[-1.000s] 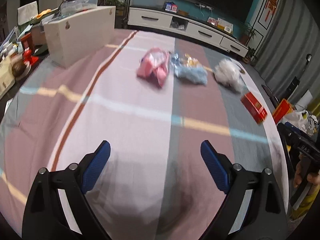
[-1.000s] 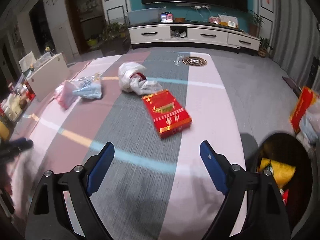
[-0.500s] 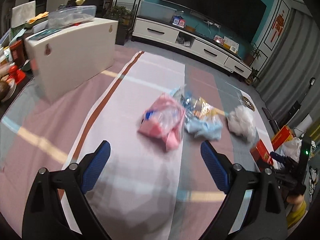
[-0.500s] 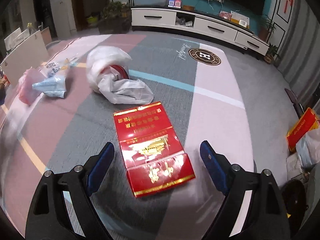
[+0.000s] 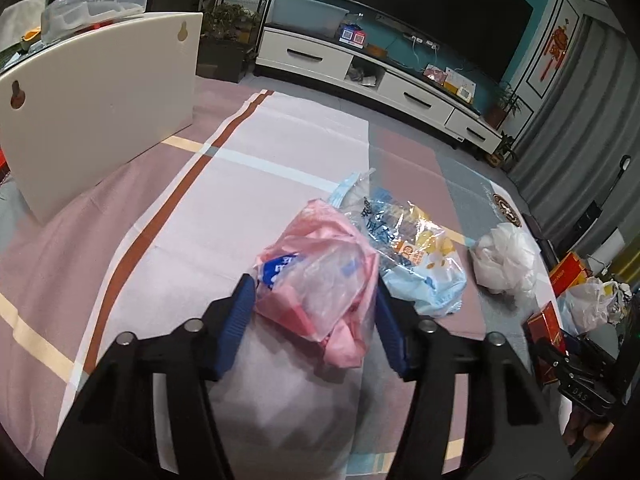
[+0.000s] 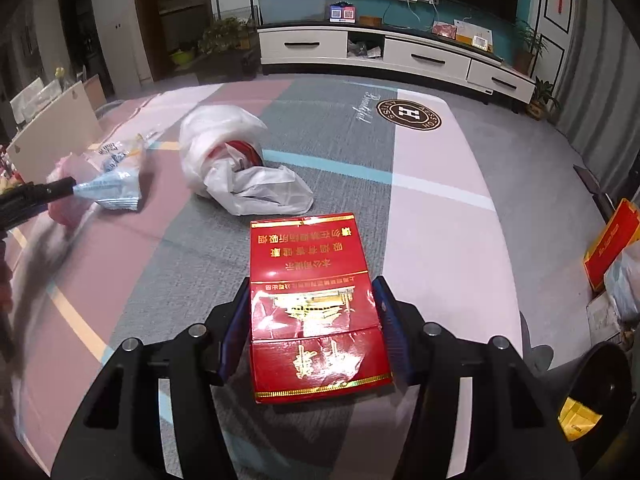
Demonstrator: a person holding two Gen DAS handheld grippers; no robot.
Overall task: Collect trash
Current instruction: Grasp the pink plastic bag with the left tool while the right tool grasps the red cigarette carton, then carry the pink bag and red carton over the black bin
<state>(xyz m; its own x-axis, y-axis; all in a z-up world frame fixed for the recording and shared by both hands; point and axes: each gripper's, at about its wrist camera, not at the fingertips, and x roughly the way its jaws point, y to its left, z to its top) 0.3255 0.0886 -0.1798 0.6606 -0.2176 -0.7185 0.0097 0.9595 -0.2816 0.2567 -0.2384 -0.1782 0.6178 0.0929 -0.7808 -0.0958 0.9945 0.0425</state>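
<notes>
Two grippers closing on trash, both jaws spread around items.
Left gripper (image 5: 314,312) straddles pink bag (image 5: 320,276); right gripper (image 6: 312,320) straddles red carton (image 6: 310,300), lower centre; squeeze squarely before lifting.

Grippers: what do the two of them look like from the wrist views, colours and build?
Both look alike. The left gripper and right gripper each have matte black, angular two-piece linkage arms with silver round pivot bolts, ending in blue ribbed pads on the fingers. No cables or sleeves show. The right gripper's body, seen from the left view, bears small white lettering.

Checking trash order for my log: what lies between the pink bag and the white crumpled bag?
The blue snack wrapper lies between the pink bag and the white crumpled bag, seen in the left wrist view.
</notes>
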